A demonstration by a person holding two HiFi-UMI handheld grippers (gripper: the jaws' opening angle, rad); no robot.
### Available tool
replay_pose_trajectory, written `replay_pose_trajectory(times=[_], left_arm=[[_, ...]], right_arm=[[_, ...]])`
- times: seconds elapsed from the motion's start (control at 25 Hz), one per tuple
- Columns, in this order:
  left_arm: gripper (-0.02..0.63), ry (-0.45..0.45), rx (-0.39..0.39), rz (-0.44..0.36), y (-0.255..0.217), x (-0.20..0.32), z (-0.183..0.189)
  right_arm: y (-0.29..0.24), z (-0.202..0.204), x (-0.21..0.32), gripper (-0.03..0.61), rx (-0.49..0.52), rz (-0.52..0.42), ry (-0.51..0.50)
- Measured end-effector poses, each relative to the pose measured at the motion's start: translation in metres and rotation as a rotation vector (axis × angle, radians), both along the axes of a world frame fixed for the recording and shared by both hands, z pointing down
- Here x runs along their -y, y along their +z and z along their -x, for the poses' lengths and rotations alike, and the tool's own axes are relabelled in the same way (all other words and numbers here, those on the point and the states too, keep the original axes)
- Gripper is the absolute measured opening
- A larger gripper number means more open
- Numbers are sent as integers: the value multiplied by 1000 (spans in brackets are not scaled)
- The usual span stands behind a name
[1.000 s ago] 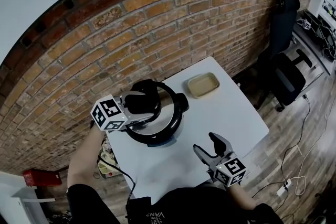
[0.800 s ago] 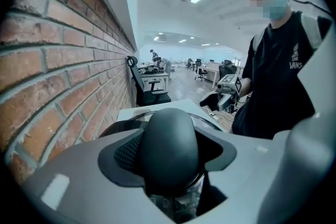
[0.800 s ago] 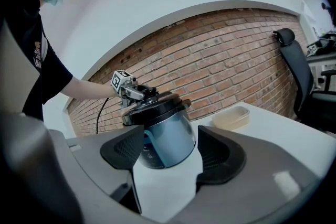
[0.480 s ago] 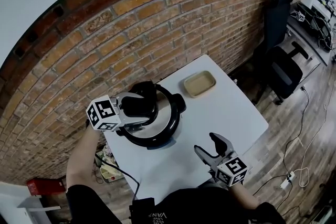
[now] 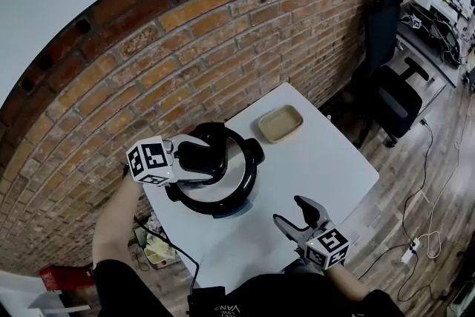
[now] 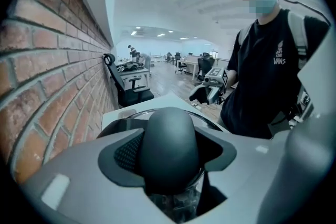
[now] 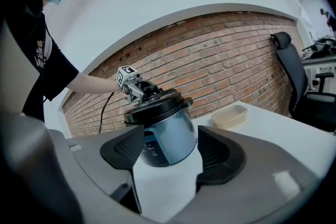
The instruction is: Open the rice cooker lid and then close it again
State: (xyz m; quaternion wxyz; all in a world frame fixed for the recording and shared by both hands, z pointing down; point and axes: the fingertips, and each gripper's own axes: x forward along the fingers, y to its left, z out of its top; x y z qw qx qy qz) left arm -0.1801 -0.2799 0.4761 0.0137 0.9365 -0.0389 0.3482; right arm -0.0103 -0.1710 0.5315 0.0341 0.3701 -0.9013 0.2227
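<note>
The rice cooker [image 7: 169, 139] stands at the left of the white table [image 5: 326, 159], its blue-grey body under a black-rimmed lid [image 5: 239, 168]. My left gripper [image 5: 208, 159] reaches over the lid from the left and is shut on the black lid knob [image 6: 170, 144], which fills the gap between its jaws. The lid lies on the pot, about level. My right gripper [image 5: 289, 209] hovers open near the table's front edge, apart from the cooker, with nothing between its fingers; in the right gripper view the cooker shows beyond the jaws.
A beige shallow tray [image 5: 280, 122] lies on the table behind the cooker near the brick wall [image 5: 185, 48]. A black power cable [image 5: 169, 243] hangs off the table's left front. Black office chairs [image 5: 397, 104] stand to the right on the wooden floor.
My left gripper keeps its hold on the knob and the lid looks a little lower and flatter on the pot. The right gripper has hardly moved.
</note>
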Motion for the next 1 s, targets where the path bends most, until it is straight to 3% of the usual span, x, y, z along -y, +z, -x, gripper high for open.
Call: replay_pose_trajectory(times=[0.12,0.24,0.44,0.72,1.0], left_arm=[[287,74,0,4,-7,-1,-4],[287,48,-32,8,-17,2,-2],[287,-147,-146,-21,-33,8,9],[286,-400,-219,-157,-67,0,44],[286,-666,-446,-264,-125,-37,105]], right_arm=[[4,-3,-6,310,-35,6,19],[-1,-3,-10,311,-13,1,58],[-11,-4,-17,310,-11,-21,81],[-33,7,-23,310,3,-58,93],[-41,21,-41,310,1,-97,80]])
